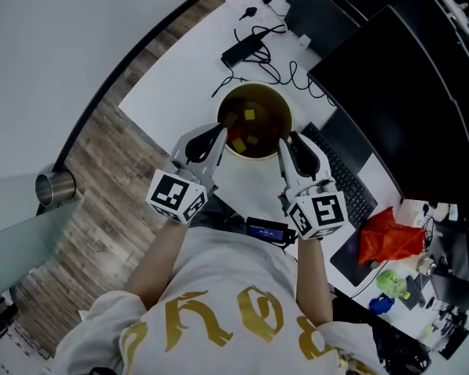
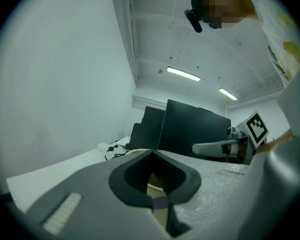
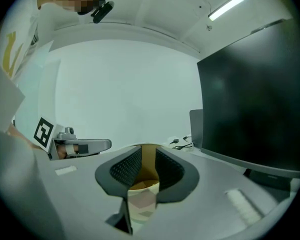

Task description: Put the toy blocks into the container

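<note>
A round paper container (image 1: 254, 89) stands on the white table, with yellow (image 1: 249, 115) and red (image 1: 238, 141) toy blocks inside it. My left gripper (image 1: 209, 141) is at its left rim. In the left gripper view the jaws (image 2: 152, 183) stand almost together with the cream rim (image 2: 156, 190) pinched between them. My right gripper (image 1: 295, 148) is at the right rim. In the right gripper view its jaws (image 3: 142, 176) stand a little apart around the container's wall (image 3: 142, 196), and the pads do not visibly press on it.
A keyboard (image 1: 352, 180) and dark monitors (image 1: 399, 92) lie right of the container. Cables and a power adapter (image 1: 246, 49) lie behind it. A small dark device (image 1: 266, 230) sits near the table's front edge, a red bag (image 1: 389, 237) further right. Wood floor (image 1: 102, 170) is at the left.
</note>
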A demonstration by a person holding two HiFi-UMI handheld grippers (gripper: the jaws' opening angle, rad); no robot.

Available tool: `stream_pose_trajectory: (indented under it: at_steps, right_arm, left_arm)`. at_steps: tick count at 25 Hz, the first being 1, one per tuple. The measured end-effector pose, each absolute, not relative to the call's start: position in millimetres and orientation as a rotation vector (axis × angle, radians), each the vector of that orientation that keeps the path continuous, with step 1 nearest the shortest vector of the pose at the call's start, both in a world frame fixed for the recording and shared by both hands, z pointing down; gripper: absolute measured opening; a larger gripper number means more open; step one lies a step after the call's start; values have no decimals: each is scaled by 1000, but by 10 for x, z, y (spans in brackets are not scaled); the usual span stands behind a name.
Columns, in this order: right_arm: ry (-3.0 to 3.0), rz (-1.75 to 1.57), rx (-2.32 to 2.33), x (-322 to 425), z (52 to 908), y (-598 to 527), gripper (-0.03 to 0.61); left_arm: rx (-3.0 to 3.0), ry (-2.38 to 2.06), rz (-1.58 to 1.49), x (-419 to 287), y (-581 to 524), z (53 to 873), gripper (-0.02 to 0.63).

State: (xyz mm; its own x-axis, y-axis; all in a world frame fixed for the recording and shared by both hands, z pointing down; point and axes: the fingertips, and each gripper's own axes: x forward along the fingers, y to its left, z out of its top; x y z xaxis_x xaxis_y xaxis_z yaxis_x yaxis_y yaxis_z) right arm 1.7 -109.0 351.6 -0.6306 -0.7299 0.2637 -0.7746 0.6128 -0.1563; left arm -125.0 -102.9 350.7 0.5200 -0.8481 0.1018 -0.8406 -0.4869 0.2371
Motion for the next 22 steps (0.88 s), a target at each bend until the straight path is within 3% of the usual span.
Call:
stream_pose_trajectory:
  at_steps: [4,22]
  right_arm:
    - [-2651,400,1311,116,3485,-1090,24]
    - [-2688,396,1332,213,3294,-803,23]
  left_arm:
    - [2510,-1426,-23,-1235,-1005,3524,0]
    - [2527,-1469,14,-1105,-757,3269,0]
